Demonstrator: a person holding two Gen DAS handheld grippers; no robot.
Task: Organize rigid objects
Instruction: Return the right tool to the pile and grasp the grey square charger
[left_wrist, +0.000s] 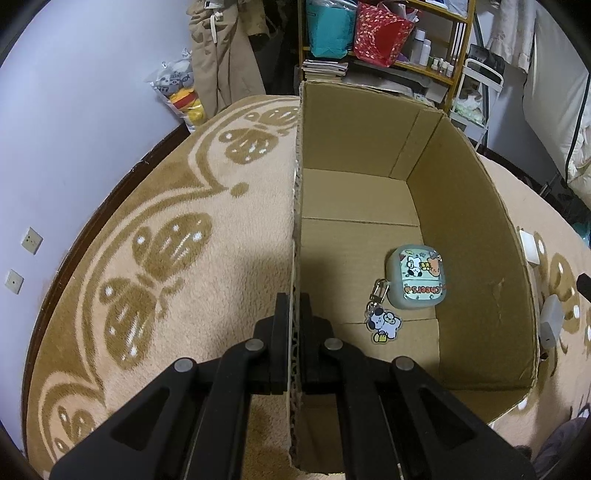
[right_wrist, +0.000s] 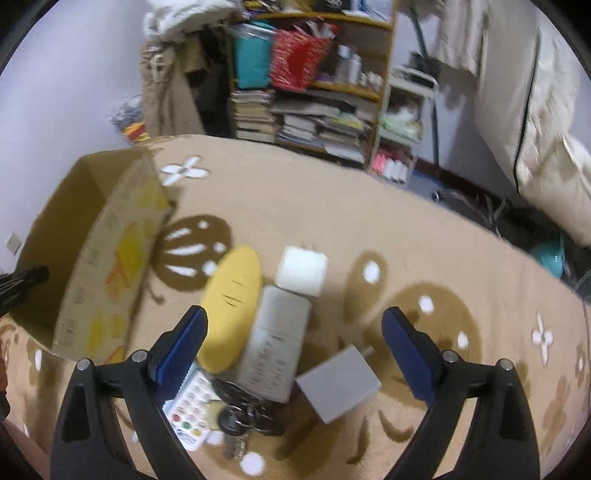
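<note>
Judging by what lies where, we are early in the sorting: only 1 item, the earbud case (left_wrist: 417, 282) with its dog charm (left_wrist: 382, 325), sits inside the box (left_wrist: 469, 229), near the box's right wall.

Our left tool (left_wrist: 293, 314) is pressed together on the box's left wall, pinching the cardboard edge, apparently to steady it. Our right tool (right_wrist: 293, 332) is spread wide with nothing between its pads, hanging over the pile left on the rug (right_wrist: 332, 206) just right of the box.

That pile holds at least 6 things: a yellow case (right_wrist: 231, 306), a white cube (right_wrist: 303, 271), a grey remote (right_wrist: 277, 347), a grey charger (right_wrist: 338, 384), a white keypad (right_wrist: 188, 413) and keys (right_wrist: 236, 417). The cube touches the remote's far end; the yellow case lies along the remote's left side.

We judge most of the work is still ahead, with the remote or charger nearest the open tool.
</note>
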